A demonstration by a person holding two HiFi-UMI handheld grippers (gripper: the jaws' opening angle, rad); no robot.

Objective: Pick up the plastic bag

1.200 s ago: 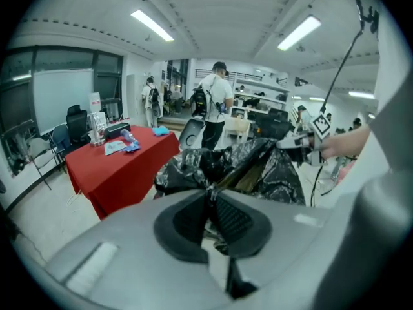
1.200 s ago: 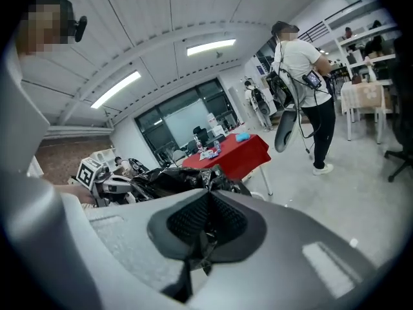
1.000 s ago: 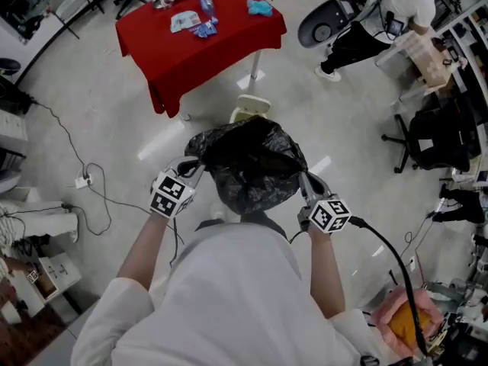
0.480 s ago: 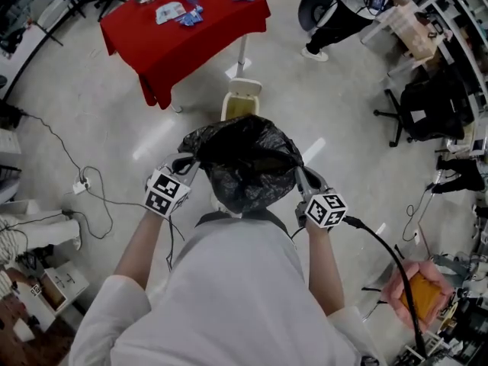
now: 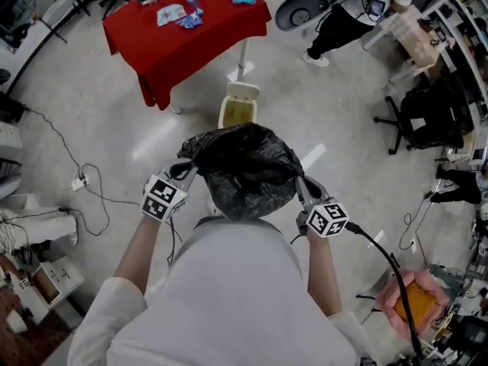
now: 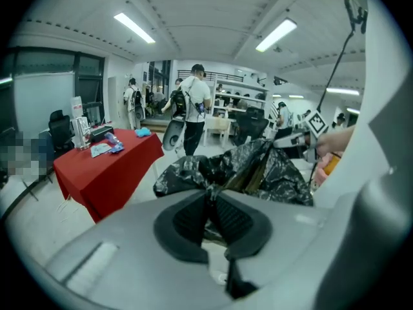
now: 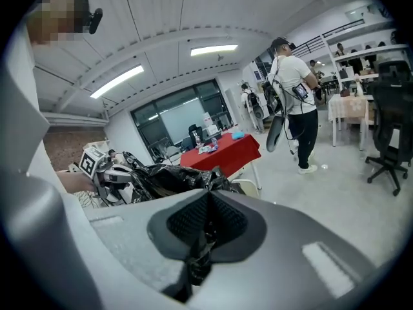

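A black plastic bag (image 5: 245,170) hangs full and bulging in front of me, clear of the floor, stretched between both grippers. My left gripper (image 5: 185,168) is shut on the bag's left rim, and a fold of black film (image 6: 210,189) is pinched between its pads. At the bag's right rim my right gripper (image 5: 300,180) is shut on it too, with a strip of film (image 7: 201,234) caught in its jaws. Each gripper view shows the other gripper across the crumpled bag (image 6: 258,170) (image 7: 168,176).
A cream bin (image 5: 238,107) with its lid up stands on the floor just beyond the bag. Farther off is a red-clothed table (image 5: 183,29) with small items. A person (image 5: 358,10) and office chairs (image 5: 427,109) are at the right. Cables (image 5: 91,181) lie at the left.
I have moved across the floor with the bag held in both grippers; the bin and red table now sit a little differently in the head view. Both grips are unchanged.
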